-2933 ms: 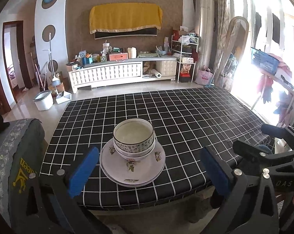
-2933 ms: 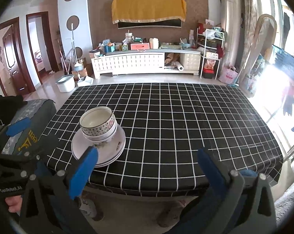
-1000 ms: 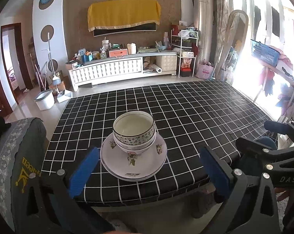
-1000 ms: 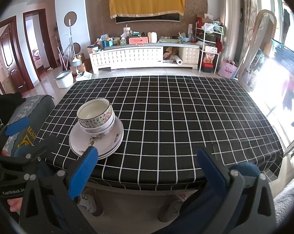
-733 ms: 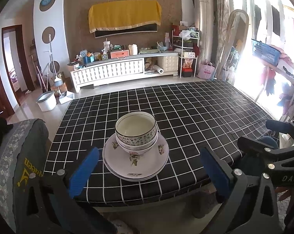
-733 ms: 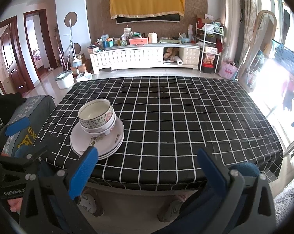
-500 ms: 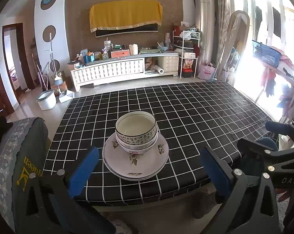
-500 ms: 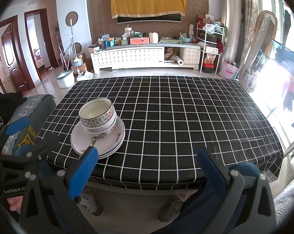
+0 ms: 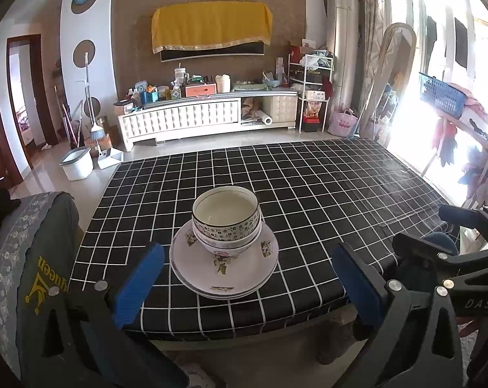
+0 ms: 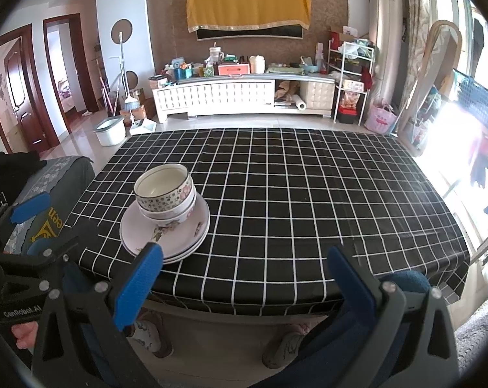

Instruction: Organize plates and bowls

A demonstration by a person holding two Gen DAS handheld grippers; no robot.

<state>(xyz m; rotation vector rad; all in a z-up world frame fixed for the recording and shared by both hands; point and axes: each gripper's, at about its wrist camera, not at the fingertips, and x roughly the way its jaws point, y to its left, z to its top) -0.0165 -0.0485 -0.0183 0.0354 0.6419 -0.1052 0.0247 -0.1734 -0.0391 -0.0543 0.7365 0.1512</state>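
I'm keeping both sets of fingers spread wide and gripping nothing right now. The left gripper (image 9: 244, 286) is hanging off the near edge of the desk (image 9: 324, 187), pointed right at the dishes, and the right gripper (image 10: 244, 284) is sitting off the same edge further to the right, so the dishes are showing past its left finger (image 10: 138, 286).

Honestly, barely anything is changing over the last few seconds. Compared with about three seconds back, both cameras are only drifting a touch, and the pile is staying put on the checked cloth. Nothing is getting picked up or set down, so I'm reading this as the tidy-up being basically finished and me just backing off, or pausing before some last nudge.

As for what's holding what: the top bowl (image 9: 226, 215) is nesting upright inside a second bowl (image 9: 227, 242), and that pair is sitting on the plates (image 9: 224, 268), roughly in the middle. I'm seeing at least two plate rims stacked, can't swear to more. The top bowl is looking empty, just a pale inside. The whole pile is resting near the front-left part of the desk, close to the edge, and the rest of the cloth is looking bare.
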